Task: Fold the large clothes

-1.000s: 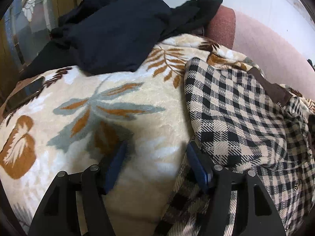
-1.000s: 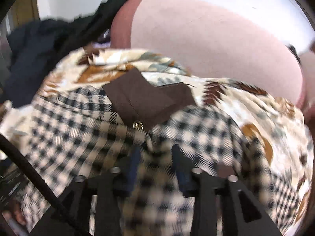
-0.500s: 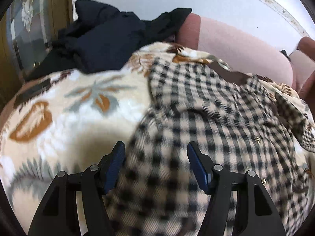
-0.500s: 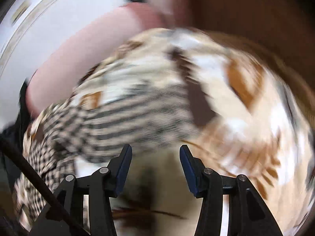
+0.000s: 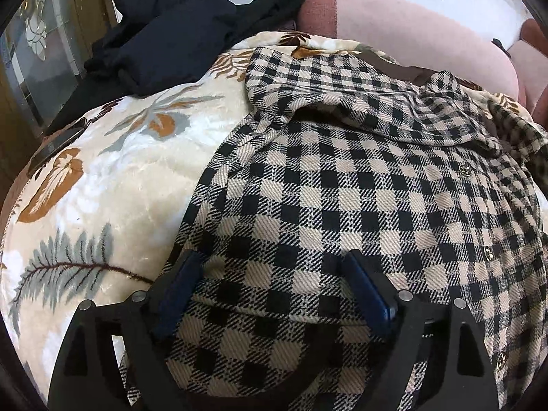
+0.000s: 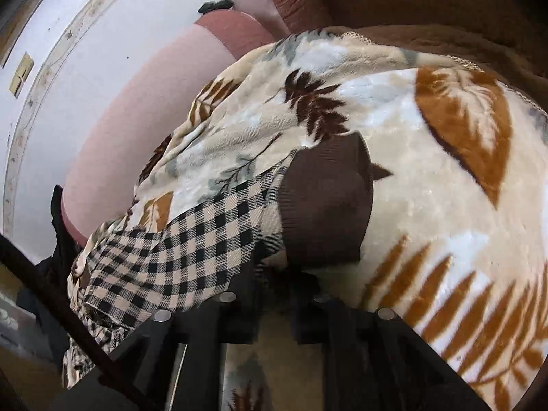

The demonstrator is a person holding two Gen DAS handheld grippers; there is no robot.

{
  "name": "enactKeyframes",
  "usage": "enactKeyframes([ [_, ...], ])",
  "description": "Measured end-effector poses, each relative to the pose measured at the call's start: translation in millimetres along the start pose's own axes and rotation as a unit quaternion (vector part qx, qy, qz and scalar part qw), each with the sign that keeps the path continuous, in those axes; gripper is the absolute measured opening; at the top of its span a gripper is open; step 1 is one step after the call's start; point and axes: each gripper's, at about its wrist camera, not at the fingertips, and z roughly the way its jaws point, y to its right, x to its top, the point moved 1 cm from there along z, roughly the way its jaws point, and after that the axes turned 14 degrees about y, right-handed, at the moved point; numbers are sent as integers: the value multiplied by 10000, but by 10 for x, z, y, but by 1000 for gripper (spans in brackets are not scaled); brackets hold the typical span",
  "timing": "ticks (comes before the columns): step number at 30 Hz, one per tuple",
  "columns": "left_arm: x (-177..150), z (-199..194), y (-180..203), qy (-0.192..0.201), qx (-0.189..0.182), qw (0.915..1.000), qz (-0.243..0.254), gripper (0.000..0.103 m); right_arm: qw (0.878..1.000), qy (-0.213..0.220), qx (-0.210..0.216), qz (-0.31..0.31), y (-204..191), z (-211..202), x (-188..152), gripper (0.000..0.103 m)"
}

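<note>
The leaf-print blanket (image 5: 113, 171) carries my checked jacket (image 5: 359, 198), spread flat. My left tongs (image 5: 270, 291) have just opened wide over its cloth, gripping nothing. My right tongs (image 6: 274, 274) just clenched at its brown cuff (image 6: 325, 205).

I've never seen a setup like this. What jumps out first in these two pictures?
A black-and-beige checked jacket spreads across a cream blanket printed with leaves, filling the right of the left view. The open left gripper straddles its near edge, while the right gripper is shut on the jacket's sleeve beside its brown cuff. A heap of dark clothes lies behind, against a pink sofa back.
</note>
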Motion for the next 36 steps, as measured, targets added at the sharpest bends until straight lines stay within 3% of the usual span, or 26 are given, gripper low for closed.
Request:
enactKeyframes([
  [6,12,14,12,6,70,9999,74,87,9895,907,-1025,464,624,-291,430,12],
  [10,10,22,4,9,63,9999,77,88,9889,873,-957,731,746,-317,449,12],
  [13,7,26,-9,16,44,10000,61,89,9888,998,-1067,308,529,-391,450,12],
  [18,5,22,-25,36,6,10000,34,89,9872,1189,-943,-490,-19,-617,398,12],
  [25,145,-113,-84,93,-168,9998,71,86,9815,927,-170,-1669,-1273,-791,87,12],
  [30,426,-407,-375,827,-240,9962,-159,86,9638,575,414,-2570,-2355,-692,-421,12],
  [34,570,-447,-831,992,-236,9895,-1021,85,9467,140,781,-3122,-3034,-528,-1029,12],
  [36,566,-415,-1010,982,-161,9879,-1192,85,9301,-70,928,-3552,-3356,-438,-1410,12],
])
